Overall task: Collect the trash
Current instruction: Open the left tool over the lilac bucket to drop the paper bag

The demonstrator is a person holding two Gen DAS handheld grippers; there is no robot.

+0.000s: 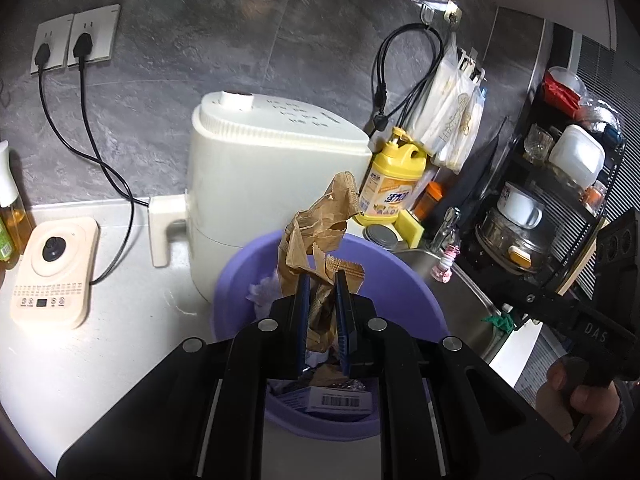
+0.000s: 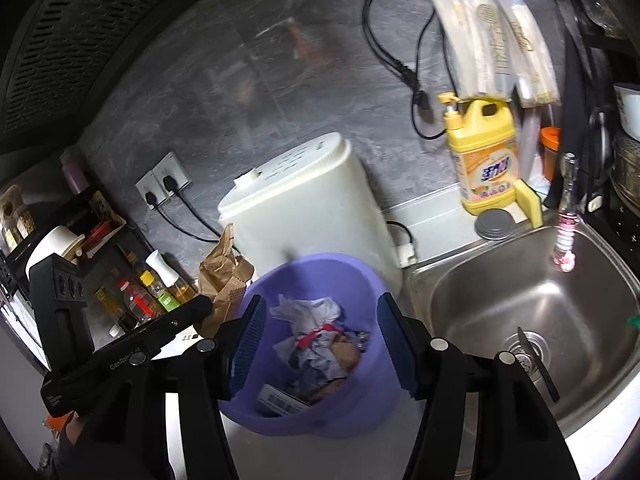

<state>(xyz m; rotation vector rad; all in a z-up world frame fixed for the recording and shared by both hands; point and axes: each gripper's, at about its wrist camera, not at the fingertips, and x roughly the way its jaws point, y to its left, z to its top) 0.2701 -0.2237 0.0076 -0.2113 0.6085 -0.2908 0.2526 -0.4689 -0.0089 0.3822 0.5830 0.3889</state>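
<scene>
L gripper (image 1: pixel 323 300): jaws clamped on brown bag (image 1: pixel 320 224), held over bin (image 1: pixel 404 292) at 12 o'clock. Bag looks light, soft, crumply; grip ok at bunched middle. R gripper (image 2: pixel 320 344): fingers apart, nothing btwn, bin below w/ tissue trash (image 2: pixel 308 312) inside. Sink (image 2: pixel 480 292) at 2 o'clock.

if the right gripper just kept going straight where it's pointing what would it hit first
Most likely the crumpled trash inside the purple bin, which sits right between the right gripper's open fingers; depth is hard to judge, so the bin's near rim could come first.
</scene>
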